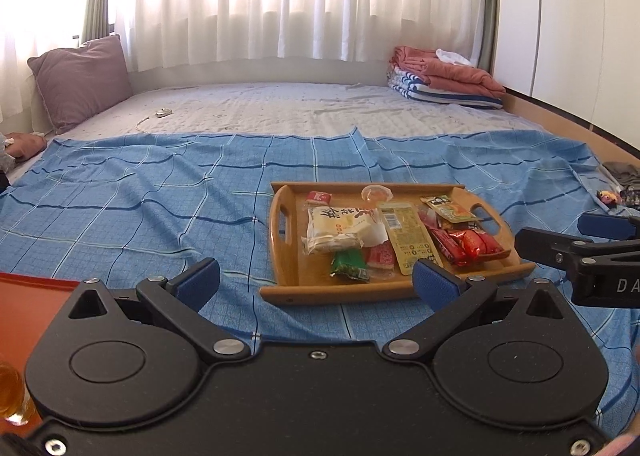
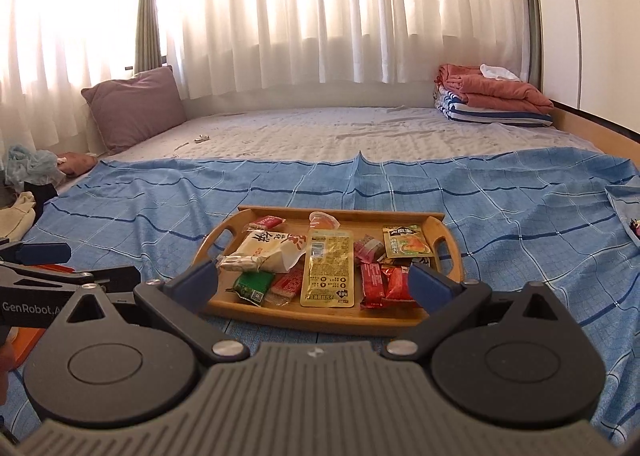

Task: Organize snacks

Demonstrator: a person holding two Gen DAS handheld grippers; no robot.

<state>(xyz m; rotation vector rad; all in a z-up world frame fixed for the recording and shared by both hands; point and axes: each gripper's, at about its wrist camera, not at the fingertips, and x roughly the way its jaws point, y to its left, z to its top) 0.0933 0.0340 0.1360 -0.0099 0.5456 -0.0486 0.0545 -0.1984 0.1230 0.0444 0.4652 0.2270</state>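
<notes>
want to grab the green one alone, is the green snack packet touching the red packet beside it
Touching. In the right wrist view the green snack packet and the red packet lie edge to edge on the wooden tray, with no wood showing between them.

Wide-open left tongs (image 1: 316, 280) hover before a wooden tray (image 1: 280, 252) of snack packets (image 1: 338, 230) on blue cloth (image 1: 140, 199).

- A tray (image 2: 450, 252) lay on a cloth (image 2: 160, 215) that covered the near part of the bed (image 2: 320, 135).
- Snack packets (image 2: 328, 268) lay inside the tray, a jelly cup (image 2: 323, 220) at its far edge.
- A pillow (image 2: 134, 105) leaned at the far left.
- Folded blankets (image 2: 496, 99) were stacked at the far right.
- A second tray (image 1: 24, 304) sat near left.
</notes>
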